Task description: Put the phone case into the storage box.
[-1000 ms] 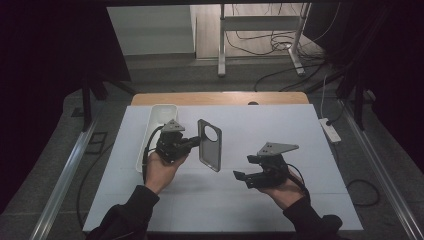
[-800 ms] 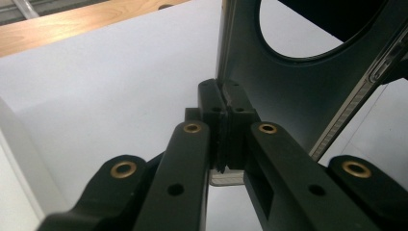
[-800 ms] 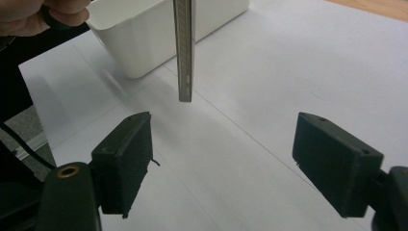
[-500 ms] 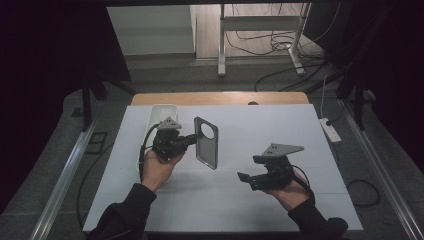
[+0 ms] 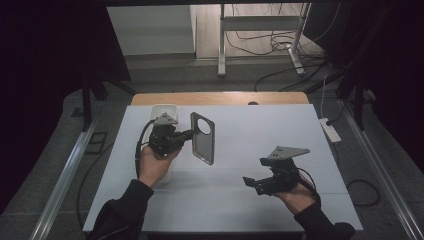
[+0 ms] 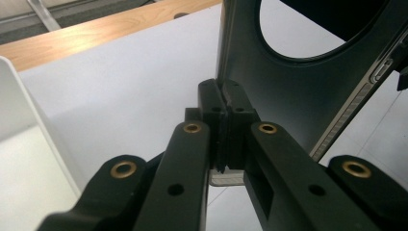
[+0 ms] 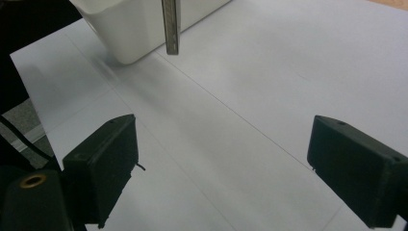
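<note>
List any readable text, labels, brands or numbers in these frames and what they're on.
None readable.
Phone case, clamped by the left gripper: dark and plain, no print.
White bin: no label on the faces shown.
Right gripper, jaws just been opening with nothing between them: no markings legible.
White table cover: only thin lines, no writing.

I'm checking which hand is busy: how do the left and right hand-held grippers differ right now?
The left hand-held gripper is shut on the edge of the dark flat phone case with a round camera hole, held off the table; the right hand-held gripper holds nothing. The left's jaws are pressed together; the right's stand wide apart, having just been opening. Both are black, two-jawed and held over the white table.
</note>
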A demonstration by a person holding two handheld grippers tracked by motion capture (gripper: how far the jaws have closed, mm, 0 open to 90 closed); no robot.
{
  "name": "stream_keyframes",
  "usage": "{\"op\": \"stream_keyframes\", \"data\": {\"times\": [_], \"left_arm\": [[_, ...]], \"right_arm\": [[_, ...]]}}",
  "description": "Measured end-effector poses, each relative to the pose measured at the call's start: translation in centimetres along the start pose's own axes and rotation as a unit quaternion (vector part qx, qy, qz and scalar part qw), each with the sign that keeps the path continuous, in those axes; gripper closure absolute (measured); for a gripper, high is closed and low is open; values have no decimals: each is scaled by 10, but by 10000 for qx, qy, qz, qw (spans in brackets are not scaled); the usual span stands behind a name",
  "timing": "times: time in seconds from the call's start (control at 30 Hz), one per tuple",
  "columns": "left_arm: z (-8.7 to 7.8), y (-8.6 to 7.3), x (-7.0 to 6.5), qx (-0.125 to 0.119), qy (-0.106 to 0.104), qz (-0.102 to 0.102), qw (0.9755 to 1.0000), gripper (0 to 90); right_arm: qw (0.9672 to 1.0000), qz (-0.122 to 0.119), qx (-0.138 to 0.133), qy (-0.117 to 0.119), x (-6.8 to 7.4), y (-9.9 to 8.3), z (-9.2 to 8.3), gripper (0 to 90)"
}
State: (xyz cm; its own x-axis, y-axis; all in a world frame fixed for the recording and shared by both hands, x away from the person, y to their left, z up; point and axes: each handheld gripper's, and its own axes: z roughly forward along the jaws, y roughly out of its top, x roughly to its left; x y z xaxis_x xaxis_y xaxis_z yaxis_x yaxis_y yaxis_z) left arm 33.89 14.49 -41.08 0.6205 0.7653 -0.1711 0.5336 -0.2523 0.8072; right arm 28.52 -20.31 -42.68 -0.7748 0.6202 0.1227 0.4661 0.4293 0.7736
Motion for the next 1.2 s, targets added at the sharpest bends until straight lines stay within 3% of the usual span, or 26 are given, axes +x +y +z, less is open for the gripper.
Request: {"op": "stream_keyframes", "data": {"times": [0.43,1.2], "left_arm": [[-8,7,10,-92,130,-88,9998,888],[-24,14,35,-188,457,-234,9985,888]], "right_arm": [[9999,36,74,-123,-2,-10,-8,50],[9990,214,104,-369,-9,-33,-28,39]]}}
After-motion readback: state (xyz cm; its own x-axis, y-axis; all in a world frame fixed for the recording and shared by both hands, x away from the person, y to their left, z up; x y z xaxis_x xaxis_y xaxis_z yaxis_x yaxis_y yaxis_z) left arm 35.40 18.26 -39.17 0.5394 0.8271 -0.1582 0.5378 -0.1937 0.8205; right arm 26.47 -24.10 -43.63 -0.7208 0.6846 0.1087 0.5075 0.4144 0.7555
